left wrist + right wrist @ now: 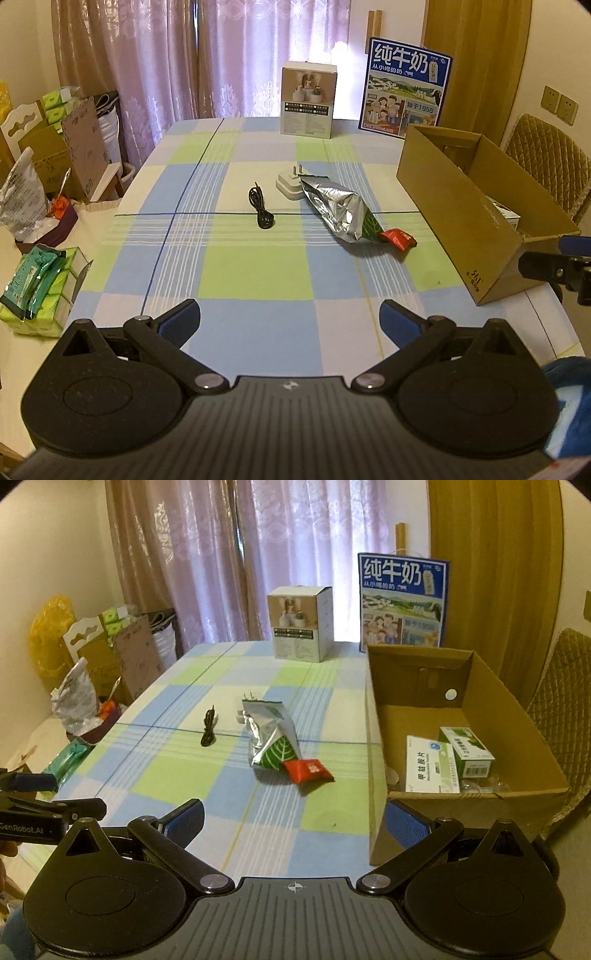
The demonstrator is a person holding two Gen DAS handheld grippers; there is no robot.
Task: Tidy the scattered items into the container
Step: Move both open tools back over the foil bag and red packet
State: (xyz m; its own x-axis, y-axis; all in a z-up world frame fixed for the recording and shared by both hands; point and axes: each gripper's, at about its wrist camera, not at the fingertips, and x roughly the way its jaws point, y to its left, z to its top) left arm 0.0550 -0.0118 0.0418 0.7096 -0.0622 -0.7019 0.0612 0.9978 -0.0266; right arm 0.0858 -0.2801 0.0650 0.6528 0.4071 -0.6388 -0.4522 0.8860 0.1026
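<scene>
— What's my table carrying?
— On the checked cloth I see a black cable, a white plug touching a foil bag, a red packet, the cardboard box, and two upright cartons at the far edge.

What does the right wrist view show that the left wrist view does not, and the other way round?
Only the right wrist view looks down into the cardboard box: a white medicine box and a green medicine box lie on its floor. Only the left wrist view shows the green tissue packs at the table's left edge. Both show the black cable, the white plug adapter, the silver foil bag and the red packet on the checked tablecloth, with both grippers open and empty.
</scene>
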